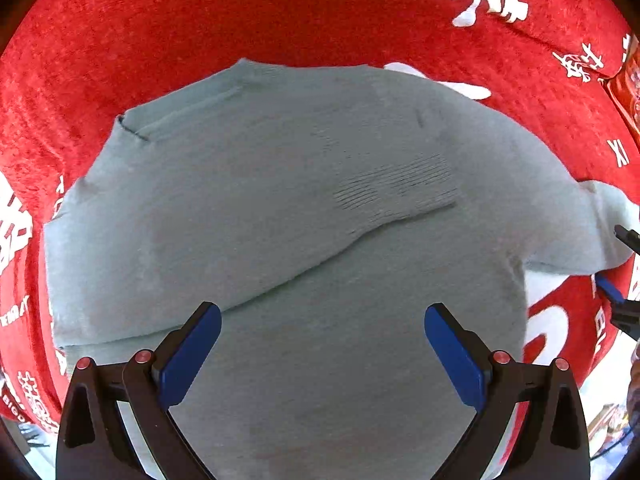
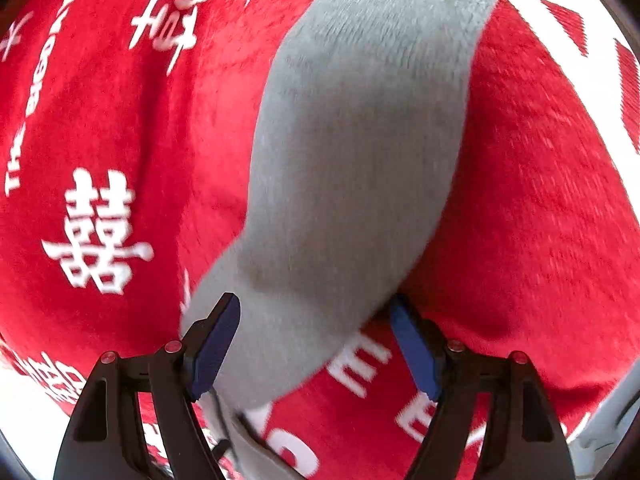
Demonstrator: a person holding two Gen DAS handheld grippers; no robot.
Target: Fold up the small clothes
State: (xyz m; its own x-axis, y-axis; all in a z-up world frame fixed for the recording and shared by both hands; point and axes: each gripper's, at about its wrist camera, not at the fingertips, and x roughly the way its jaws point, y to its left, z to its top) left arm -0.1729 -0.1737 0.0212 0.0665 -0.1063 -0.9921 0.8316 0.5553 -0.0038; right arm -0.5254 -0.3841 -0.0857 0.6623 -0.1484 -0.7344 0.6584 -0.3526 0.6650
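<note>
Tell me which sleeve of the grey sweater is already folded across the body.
In the left wrist view, the left-hand sleeve lies across the grey sweater; the right-hand sleeve sticks out over the red blanket.

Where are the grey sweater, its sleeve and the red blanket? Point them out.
grey sweater (image 1: 280, 208): left wrist view, middle of body.
sleeve (image 2: 352, 152): right wrist view, mid-length.
red blanket (image 1: 200, 20): left wrist view, bare part.
</note>
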